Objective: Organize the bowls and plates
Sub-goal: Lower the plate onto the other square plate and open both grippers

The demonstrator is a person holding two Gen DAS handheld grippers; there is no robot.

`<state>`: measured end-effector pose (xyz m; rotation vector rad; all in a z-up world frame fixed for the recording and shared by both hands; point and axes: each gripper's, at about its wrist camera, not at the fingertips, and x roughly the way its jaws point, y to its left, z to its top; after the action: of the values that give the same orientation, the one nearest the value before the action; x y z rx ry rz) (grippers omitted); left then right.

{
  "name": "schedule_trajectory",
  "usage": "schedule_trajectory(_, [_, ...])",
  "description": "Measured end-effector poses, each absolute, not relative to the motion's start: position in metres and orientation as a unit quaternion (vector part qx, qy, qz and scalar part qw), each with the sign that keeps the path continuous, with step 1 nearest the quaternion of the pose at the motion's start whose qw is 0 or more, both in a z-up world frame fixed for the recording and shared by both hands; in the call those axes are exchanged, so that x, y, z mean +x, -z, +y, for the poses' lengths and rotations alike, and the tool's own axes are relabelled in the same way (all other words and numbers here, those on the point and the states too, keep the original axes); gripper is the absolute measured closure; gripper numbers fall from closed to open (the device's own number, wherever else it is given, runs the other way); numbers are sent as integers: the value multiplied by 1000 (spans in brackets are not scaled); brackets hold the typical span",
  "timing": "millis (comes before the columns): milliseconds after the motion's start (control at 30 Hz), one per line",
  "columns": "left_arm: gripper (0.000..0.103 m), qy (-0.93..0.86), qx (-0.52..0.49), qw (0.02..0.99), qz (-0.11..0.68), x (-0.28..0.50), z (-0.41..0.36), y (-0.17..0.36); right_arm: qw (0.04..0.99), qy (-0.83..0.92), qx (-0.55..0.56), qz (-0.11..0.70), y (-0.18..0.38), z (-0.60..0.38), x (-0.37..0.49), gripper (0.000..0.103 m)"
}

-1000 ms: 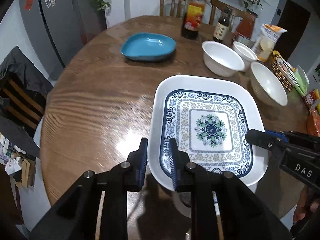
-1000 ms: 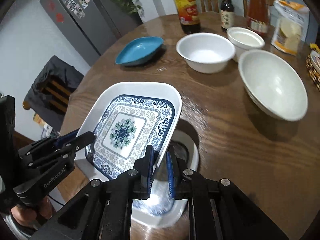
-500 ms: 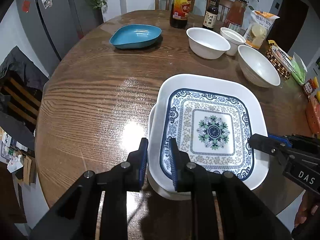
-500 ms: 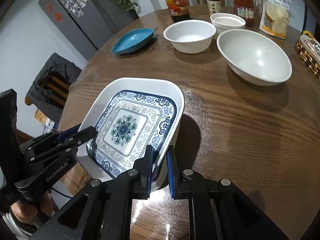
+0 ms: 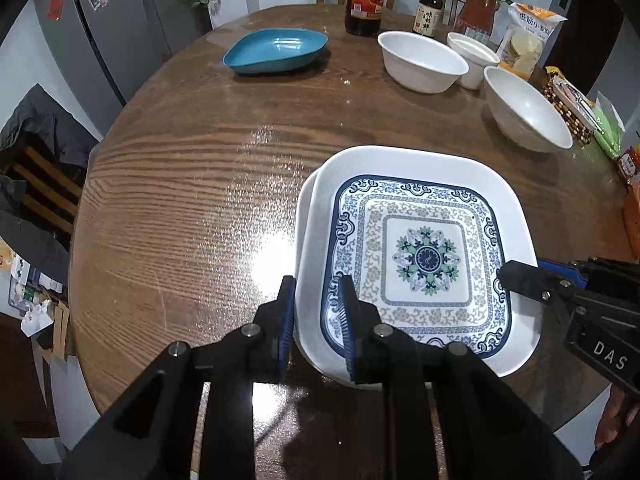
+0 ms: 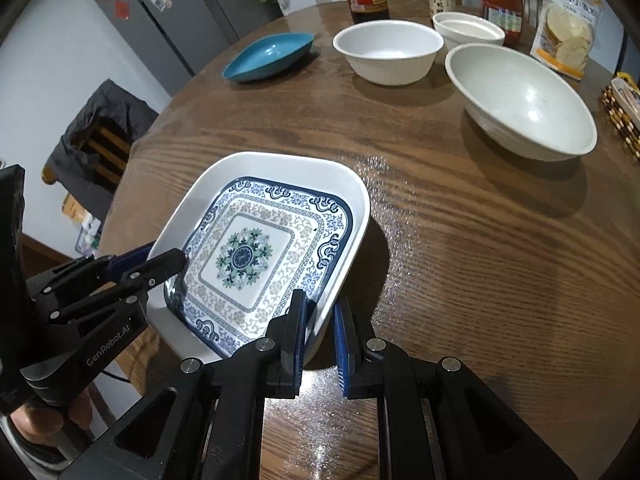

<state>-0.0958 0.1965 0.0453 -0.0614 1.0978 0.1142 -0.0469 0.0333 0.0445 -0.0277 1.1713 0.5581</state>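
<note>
Now the patterned square plate (image 5: 424, 256), pinched at opposite rims by left tool (image 5: 316, 320) and right tool (image 6: 318, 322), has come down onto the white plate (image 5: 306, 208) beneath at the worktop's (image 5: 192, 200) near edge; stacking nearly done.

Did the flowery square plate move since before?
Yes. The square plate came down, covering the white plate beneath it that showed earlier.

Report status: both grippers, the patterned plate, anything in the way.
Left gripper and right gripper both clamp the patterned plate's rim. Plate sits on a white plate underneath. Nothing blocking; bowls far off.
</note>
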Motion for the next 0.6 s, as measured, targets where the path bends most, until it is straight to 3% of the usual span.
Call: schedule_trajectory(600, [82,-60,9,859,508,-87,193,-39,803,-239,-46,545,-35,44,-40,88])
